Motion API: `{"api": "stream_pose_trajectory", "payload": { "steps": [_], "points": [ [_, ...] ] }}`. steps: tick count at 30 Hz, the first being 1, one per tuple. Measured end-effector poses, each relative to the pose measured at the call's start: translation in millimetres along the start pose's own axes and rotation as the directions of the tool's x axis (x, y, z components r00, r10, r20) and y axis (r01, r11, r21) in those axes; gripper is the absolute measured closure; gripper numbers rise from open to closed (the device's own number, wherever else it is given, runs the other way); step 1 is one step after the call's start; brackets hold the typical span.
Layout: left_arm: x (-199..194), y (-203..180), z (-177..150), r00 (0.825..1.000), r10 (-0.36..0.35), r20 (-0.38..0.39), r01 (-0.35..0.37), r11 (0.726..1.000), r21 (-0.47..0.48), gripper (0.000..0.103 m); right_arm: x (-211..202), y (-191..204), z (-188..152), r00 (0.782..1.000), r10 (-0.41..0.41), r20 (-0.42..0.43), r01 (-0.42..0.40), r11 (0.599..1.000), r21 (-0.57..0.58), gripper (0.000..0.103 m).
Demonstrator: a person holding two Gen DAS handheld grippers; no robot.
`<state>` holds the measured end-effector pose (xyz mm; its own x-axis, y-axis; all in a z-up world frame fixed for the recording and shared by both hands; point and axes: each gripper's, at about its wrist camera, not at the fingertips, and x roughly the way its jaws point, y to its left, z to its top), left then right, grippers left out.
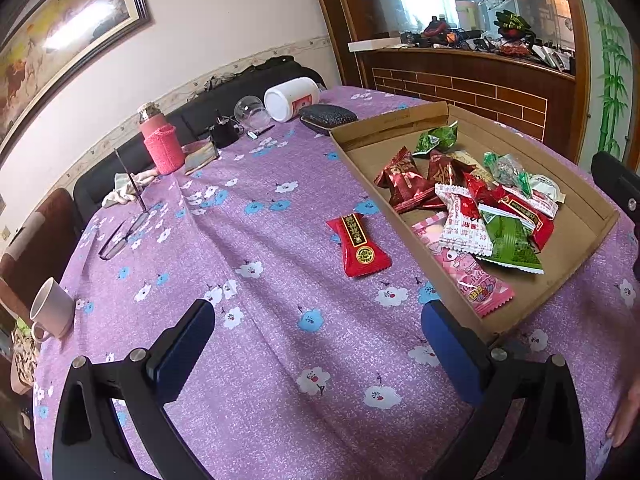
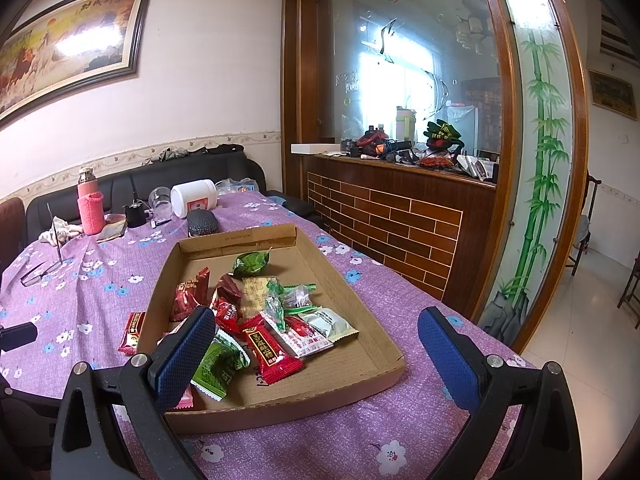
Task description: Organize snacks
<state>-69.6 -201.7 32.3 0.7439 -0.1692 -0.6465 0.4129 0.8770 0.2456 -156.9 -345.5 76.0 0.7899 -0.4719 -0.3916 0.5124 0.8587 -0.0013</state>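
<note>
A shallow cardboard tray [image 1: 576,248] [image 2: 360,376] lies on the purple flowered tablecloth and holds several wrapped snacks [image 1: 472,208] [image 2: 272,320] in red, green, white and pink. One red snack packet [image 1: 360,246] [image 2: 131,332] lies alone on the cloth just left of the tray. My left gripper [image 1: 320,344] is open and empty, hovering over the cloth nearer than that packet. My right gripper [image 2: 316,352] is open and empty above the tray's near end, its left finger over a green packet [image 2: 218,364]. The right gripper's body [image 1: 618,188] shows at the left view's right edge.
At the table's far end stand a pink bottle [image 1: 160,140], a white tub on its side [image 1: 290,98], a glass [image 1: 250,112], a dark case [image 1: 328,117] and a small black item [image 1: 224,132]. Glasses [image 1: 120,236] and a mug [image 1: 50,310] sit at the left. A wooden counter [image 2: 400,216] flanks the right.
</note>
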Motion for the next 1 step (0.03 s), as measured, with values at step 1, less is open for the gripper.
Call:
{"api": "stream_pose_trajectory", "payload": {
  "steps": [1],
  "points": [
    [0.3, -0.1, 0.5, 1.000, 0.007, -0.001, -0.007, 1.000, 0.002, 0.000, 0.0, 0.0, 0.0, 1.000, 0.000, 0.000, 0.000, 1.000, 0.000, 0.001]
  ]
}}
